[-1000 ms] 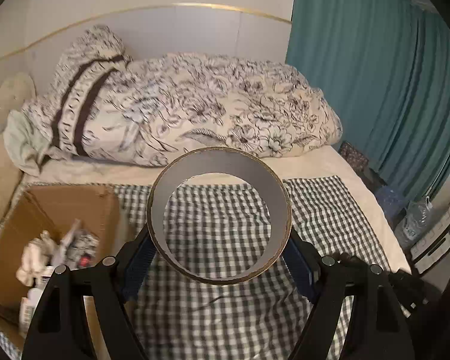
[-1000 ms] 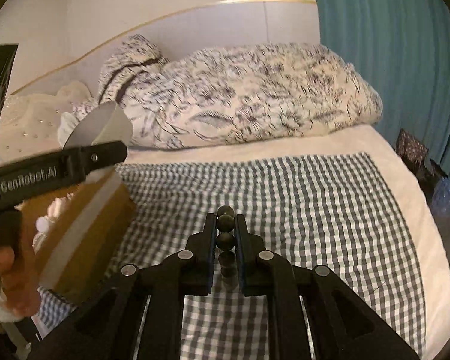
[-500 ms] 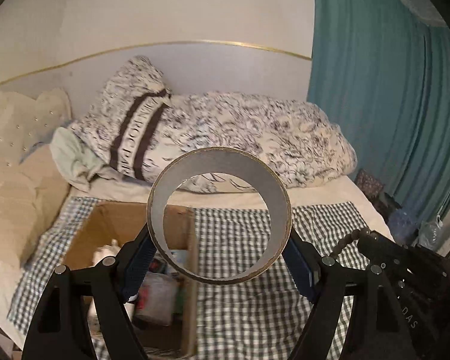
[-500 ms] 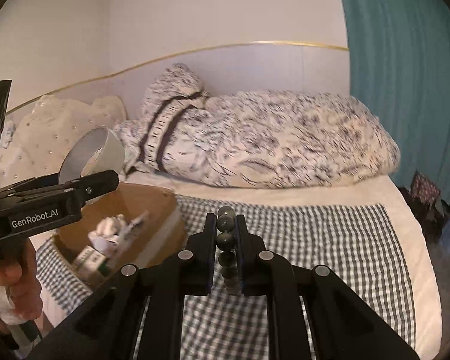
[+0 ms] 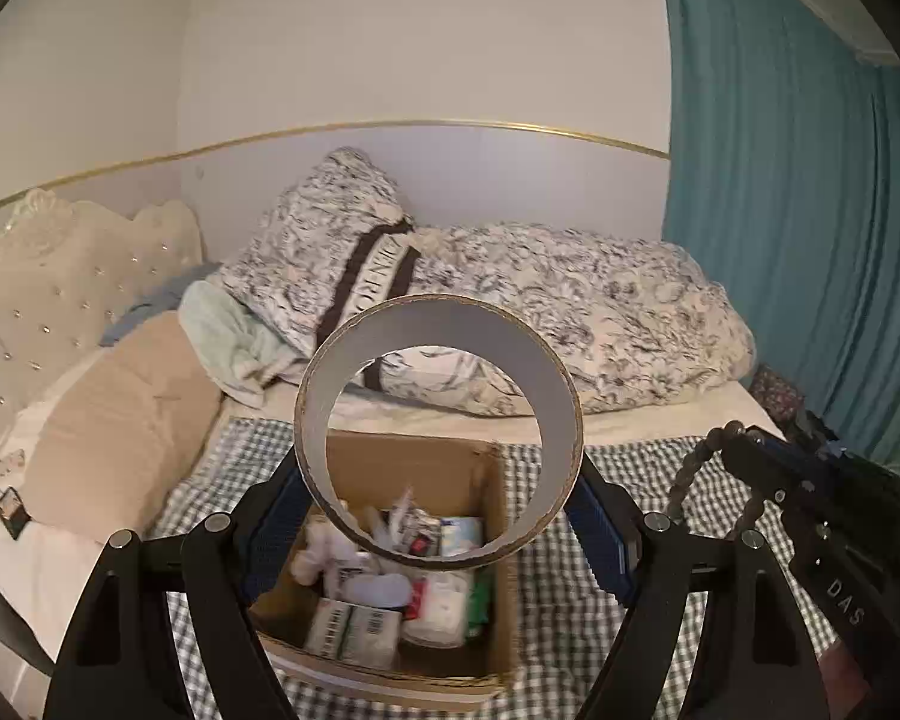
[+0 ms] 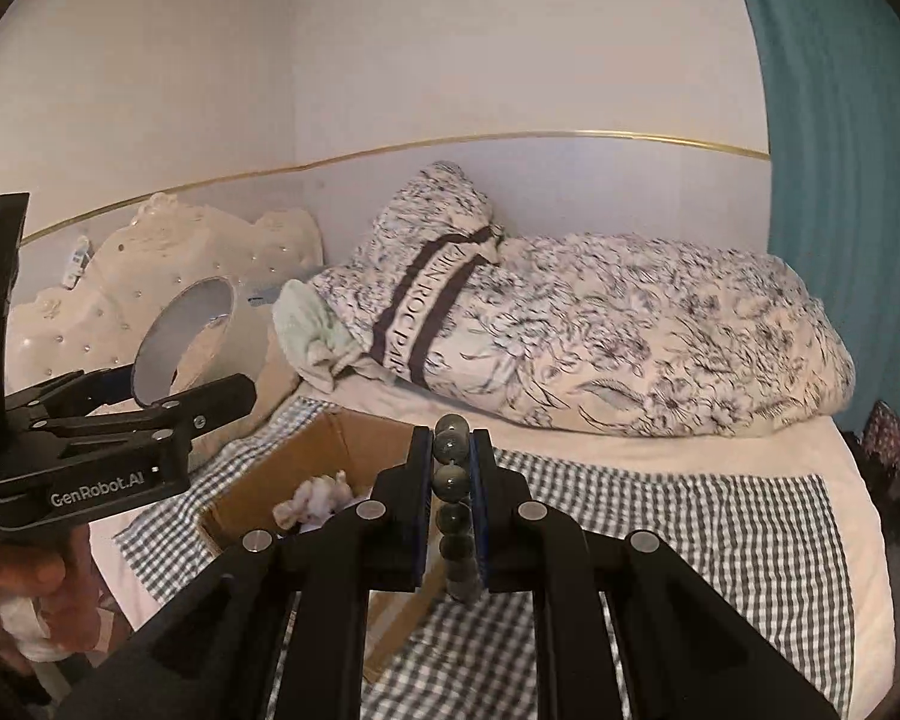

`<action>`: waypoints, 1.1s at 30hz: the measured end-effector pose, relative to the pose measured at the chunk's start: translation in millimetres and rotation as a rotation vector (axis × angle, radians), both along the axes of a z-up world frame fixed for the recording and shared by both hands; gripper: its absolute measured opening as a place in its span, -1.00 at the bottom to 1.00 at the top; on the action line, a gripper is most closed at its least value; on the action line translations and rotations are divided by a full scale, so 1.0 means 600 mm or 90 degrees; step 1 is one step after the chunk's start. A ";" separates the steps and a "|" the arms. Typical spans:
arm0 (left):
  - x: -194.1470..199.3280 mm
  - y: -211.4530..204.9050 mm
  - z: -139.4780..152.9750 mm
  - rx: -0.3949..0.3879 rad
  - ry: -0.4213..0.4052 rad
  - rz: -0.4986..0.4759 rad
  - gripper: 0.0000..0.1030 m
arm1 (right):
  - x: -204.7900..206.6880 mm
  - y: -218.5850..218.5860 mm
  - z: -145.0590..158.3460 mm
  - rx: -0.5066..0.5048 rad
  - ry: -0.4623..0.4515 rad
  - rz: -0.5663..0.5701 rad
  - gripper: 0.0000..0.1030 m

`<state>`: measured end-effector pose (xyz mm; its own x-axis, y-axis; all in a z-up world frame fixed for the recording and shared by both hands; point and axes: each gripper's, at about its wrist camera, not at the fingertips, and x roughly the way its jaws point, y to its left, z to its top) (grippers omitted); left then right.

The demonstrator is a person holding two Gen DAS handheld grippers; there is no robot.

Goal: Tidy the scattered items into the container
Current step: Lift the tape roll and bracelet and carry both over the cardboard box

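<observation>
Two handheld grippers hover over a cardboard box [image 5: 491, 546] on the checked bedspread [image 5: 576, 618]: the left gripper [image 5: 438, 444] pinches a wide tape roll [image 5: 543, 360] upright between its spread jaws above the box, the right gripper [image 6: 453, 480] clamps a dark bead bracelet [image 6: 450, 483] between near-closed jaws.

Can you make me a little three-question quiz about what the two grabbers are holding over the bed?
1. True or false: the left gripper holds a ring.
2. The right gripper is shut on: A) a sock B) a string of beads C) a spoon
3. Fill in: the cardboard box sits on a ____ blanket.

Key: 1 true. 2 B. 3 checked.
</observation>
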<state>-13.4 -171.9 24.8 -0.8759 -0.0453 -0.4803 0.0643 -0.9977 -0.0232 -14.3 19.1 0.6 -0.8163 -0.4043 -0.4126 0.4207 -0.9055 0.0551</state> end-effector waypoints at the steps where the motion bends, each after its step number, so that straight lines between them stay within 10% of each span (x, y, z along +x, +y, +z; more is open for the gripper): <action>1: 0.002 -0.007 0.004 -0.005 0.004 0.006 0.58 | -0.001 -0.007 0.004 -0.002 0.002 0.004 -0.78; 11: -0.007 -0.081 -0.008 0.005 0.001 0.040 0.58 | -0.023 -0.089 0.009 0.003 -0.009 0.054 -0.78; 33: -0.138 -0.152 -0.238 0.042 -0.195 0.073 0.59 | -0.167 -0.213 -0.158 0.081 -0.141 0.102 -0.78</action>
